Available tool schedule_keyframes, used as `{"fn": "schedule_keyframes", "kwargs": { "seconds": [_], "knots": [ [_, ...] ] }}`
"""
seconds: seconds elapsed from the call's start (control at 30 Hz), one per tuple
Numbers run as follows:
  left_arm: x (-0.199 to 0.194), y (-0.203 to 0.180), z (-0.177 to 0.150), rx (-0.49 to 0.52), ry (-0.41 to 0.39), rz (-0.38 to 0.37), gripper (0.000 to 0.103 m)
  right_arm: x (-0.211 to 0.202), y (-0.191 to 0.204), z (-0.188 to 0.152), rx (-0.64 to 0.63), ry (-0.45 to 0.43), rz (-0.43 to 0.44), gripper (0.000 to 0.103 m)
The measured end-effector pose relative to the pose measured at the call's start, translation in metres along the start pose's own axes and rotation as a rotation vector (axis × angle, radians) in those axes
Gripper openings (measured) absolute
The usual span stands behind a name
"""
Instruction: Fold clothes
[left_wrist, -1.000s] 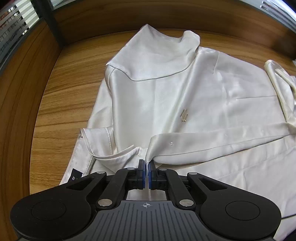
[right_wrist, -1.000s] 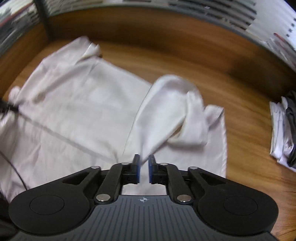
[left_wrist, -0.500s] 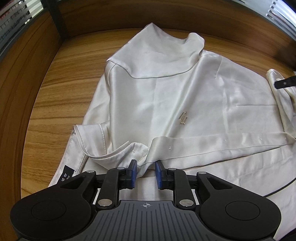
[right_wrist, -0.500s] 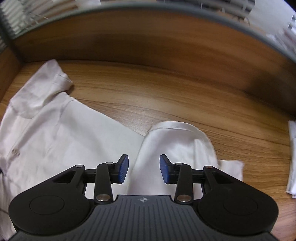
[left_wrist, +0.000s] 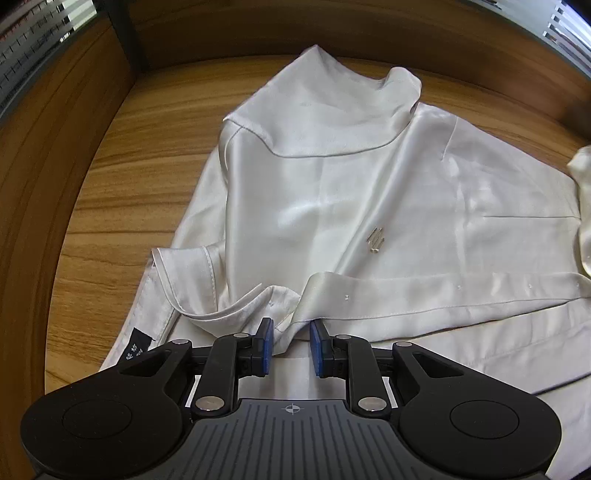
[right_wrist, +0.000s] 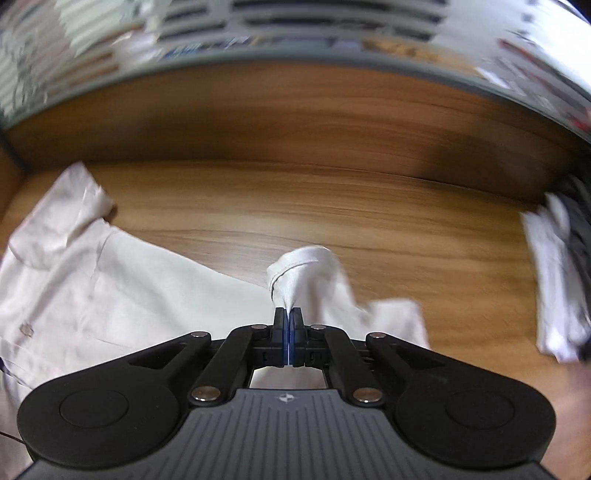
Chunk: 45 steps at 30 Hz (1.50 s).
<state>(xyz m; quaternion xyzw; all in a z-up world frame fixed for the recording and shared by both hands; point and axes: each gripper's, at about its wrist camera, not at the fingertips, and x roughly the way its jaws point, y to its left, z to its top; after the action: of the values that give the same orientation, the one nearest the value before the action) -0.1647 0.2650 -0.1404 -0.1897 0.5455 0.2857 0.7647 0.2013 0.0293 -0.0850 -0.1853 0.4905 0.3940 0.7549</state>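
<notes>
A cream satin shirt (left_wrist: 332, 192) lies spread on the wooden table, one sleeve folded over its upper part. My left gripper (left_wrist: 288, 345) is open, its blue pads on either side of the collar end of the button placket (left_wrist: 406, 295), not holding it. In the right wrist view the same shirt (right_wrist: 110, 288) lies at the left. My right gripper (right_wrist: 288, 338) is shut on the shirt's sleeve cuff (right_wrist: 299, 269) and holds it raised off the table.
The wooden table (right_wrist: 295, 210) has a raised wooden wall along the back and left (left_wrist: 55, 155). A stack of folded white and dark clothes (right_wrist: 557, 280) lies at the right edge. A black label (left_wrist: 136, 349) shows at the shirt's collar.
My left gripper opened and let go of the placket, then drew back slightly. My right gripper opened, moved to the sleeve cuff, and shut on it, lifting it.
</notes>
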Motion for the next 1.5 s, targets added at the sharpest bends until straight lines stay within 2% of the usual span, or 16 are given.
{"fn": "schedule_keyframes", "kwargs": {
  "seconds": [0.1, 0.27, 0.47, 0.5, 0.6, 0.93, 1.07, 1.23, 1.37, 1.5],
  "knots": [
    [-0.004, -0.001, 0.000, 0.001, -0.010, 0.001, 0.023, -0.028, -0.021, -0.017, 0.072, -0.031, -0.009, 0.001],
    [-0.010, 0.000, -0.001, -0.022, -0.011, -0.002, 0.024, -0.034, -0.045, -0.064, 0.136, 0.016, -0.094, 0.002],
    [-0.013, 0.009, -0.001, -0.097, -0.006, -0.011, 0.033, -0.039, -0.066, -0.095, 0.217, 0.037, -0.161, 0.004],
    [-0.013, 0.012, 0.000, -0.119, -0.005, -0.015, 0.035, -0.041, -0.066, -0.094, 0.220, 0.030, -0.160, 0.007],
    [-0.014, 0.023, 0.001, -0.205, -0.001, -0.026, 0.044, -0.047, -0.063, -0.088, 0.217, 0.000, -0.147, 0.025],
    [-0.002, 0.055, 0.008, -0.571, 0.029, -0.079, 0.050, -0.035, -0.064, -0.051, 0.218, -0.013, -0.100, 0.027],
    [0.010, 0.063, 0.006, -0.705, 0.059, -0.068, 0.051, -0.024, -0.072, -0.042, 0.285, 0.002, -0.070, 0.031],
    [0.018, 0.059, 0.012, -0.683, 0.066, -0.061, 0.056, -0.001, -0.087, -0.036, 0.466, 0.038, -0.006, 0.037],
    [0.020, 0.058, 0.016, -0.682, 0.069, -0.046, 0.057, 0.019, -0.083, -0.025, 0.484, 0.053, -0.028, 0.043],
    [0.023, 0.056, 0.017, -0.678, 0.072, -0.013, 0.056, 0.039, -0.075, -0.015, 0.472, 0.069, -0.067, 0.044]
  ]
}}
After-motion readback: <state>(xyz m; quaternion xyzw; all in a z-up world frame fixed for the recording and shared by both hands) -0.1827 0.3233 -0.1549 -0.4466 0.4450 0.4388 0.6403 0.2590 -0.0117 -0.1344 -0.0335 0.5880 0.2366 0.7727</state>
